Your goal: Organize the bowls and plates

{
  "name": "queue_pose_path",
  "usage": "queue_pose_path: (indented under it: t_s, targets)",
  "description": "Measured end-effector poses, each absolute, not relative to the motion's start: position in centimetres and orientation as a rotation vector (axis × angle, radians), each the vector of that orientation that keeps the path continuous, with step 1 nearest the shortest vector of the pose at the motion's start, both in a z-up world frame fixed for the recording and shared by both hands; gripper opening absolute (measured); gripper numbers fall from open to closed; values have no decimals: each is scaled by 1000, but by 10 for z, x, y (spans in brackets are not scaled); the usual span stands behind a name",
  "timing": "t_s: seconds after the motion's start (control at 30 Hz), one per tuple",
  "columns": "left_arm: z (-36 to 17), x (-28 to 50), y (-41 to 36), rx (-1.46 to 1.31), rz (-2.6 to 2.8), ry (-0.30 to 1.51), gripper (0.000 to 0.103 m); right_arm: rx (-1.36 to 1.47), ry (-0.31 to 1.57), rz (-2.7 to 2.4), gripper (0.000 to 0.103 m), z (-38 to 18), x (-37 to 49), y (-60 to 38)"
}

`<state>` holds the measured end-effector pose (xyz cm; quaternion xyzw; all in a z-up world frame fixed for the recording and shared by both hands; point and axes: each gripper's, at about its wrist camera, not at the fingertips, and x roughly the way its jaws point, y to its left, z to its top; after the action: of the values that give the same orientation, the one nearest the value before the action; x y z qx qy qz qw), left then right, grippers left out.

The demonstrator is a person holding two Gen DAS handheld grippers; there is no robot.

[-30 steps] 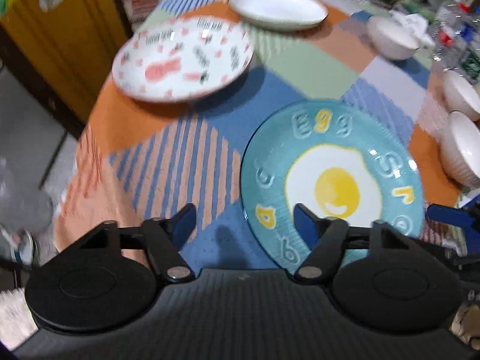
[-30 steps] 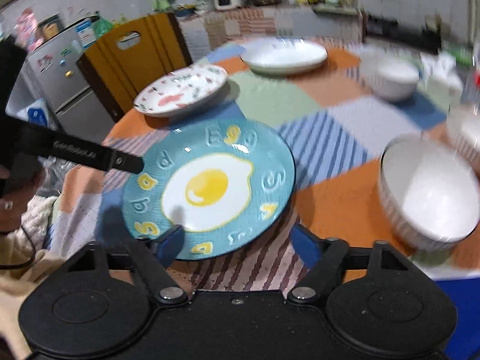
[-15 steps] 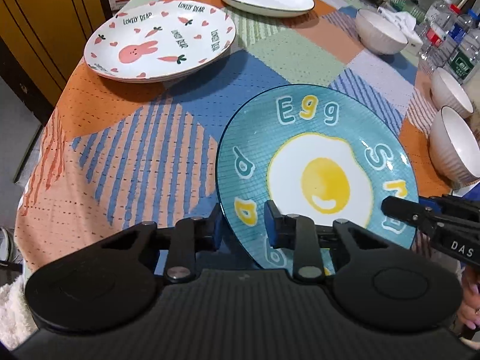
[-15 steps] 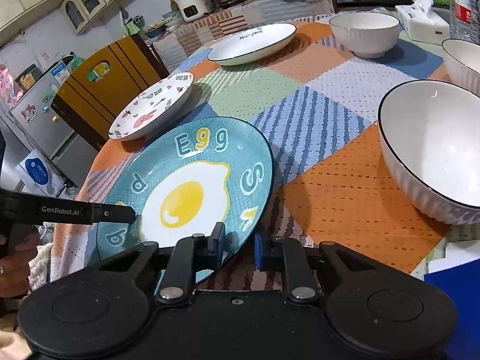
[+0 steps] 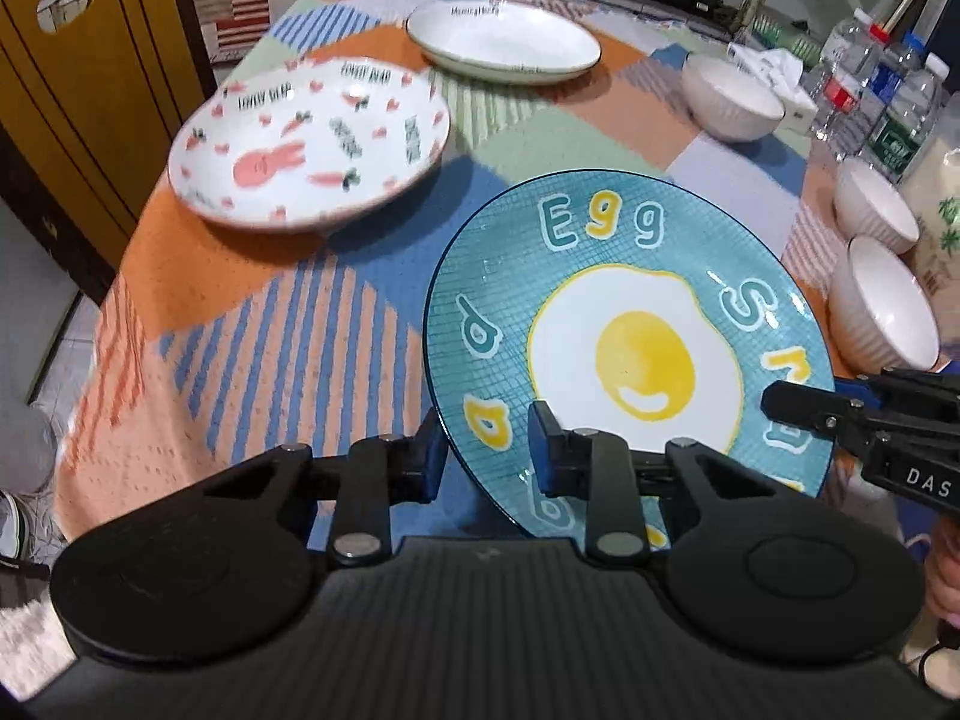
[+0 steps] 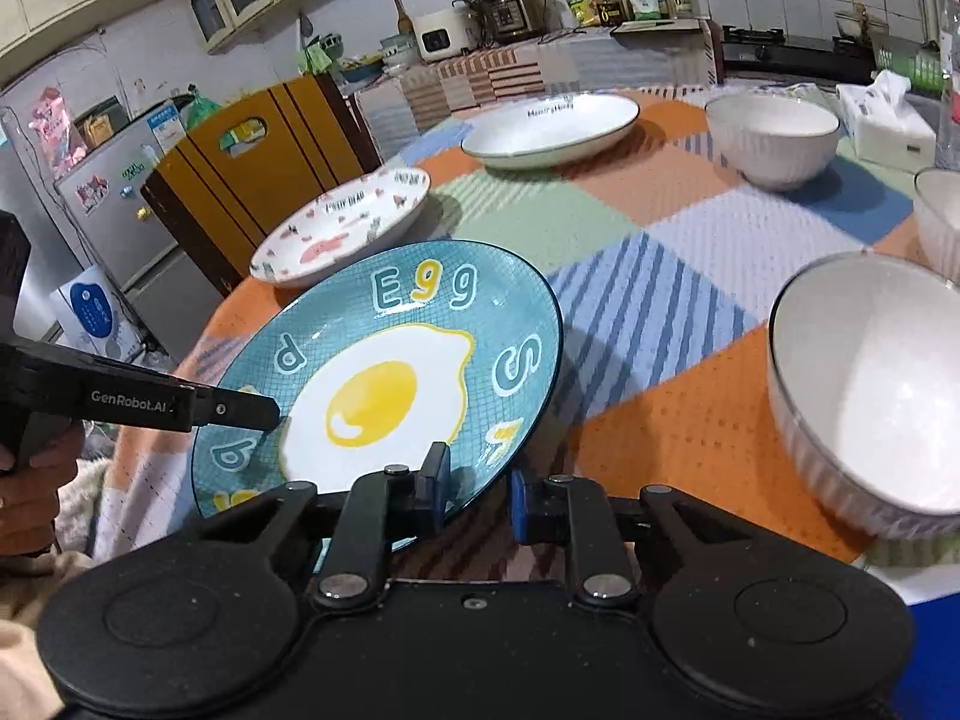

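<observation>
On the desk point(image 5: 312, 324), under a patchwork cloth, I count three plates and three white bowls. The plates: an egg plate point(image 5: 630, 348) nearest, a bunny plate point(image 5: 309, 141) beyond it to the left, and a white plate point(image 5: 504, 42) farthest back. The bowls: one point(image 5: 732, 99) near the white plate and two point(image 5: 876, 210) point(image 5: 882, 306) along the right edge. Several water bottles point(image 5: 864, 102) stand behind them. The left gripper point(image 5: 486, 450) has its jaws narrowed on the egg plate's near-left rim, one finger under it and one on top. The right gripper point(image 6: 477, 483) pinches the near-right rim the same way. In the right wrist view the egg plate looks tilted, its right edge off the cloth.
</observation>
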<state>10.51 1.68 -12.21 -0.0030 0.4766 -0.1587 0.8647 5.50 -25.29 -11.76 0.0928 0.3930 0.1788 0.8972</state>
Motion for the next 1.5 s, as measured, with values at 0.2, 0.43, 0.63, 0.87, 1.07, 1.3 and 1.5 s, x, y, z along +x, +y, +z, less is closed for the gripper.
queue_pose_path:
  t_s: [0.2,0.43,0.63,0.87,1.07,1.3,1.5]
  targets:
    - [-97,129,9,-44,-294,985,27,173,801,379,24,-88,81,-258]
    - [-93,172,-7,-85,-327,1077,29,97,844,404,24,-71,133,-269]
    - [-93,205,-21,-107,-335,1094,29,39,872,428,25,-61,180,-285]
    - [-110,231,-38,-149,-367,1150,29,45,905,407,25,-78,214,-300]
    - [-131,243,-54,-150,-351,1200,29,109,970,403,24,-106,238,-316]
    - [-142,242,-59,-166,-345,1237,29,91,1036,397,25,-118,249,-316]
    - [-151,232,-65,-146,-326,1225,33,-22,1124,319,30,-124,254,-300]
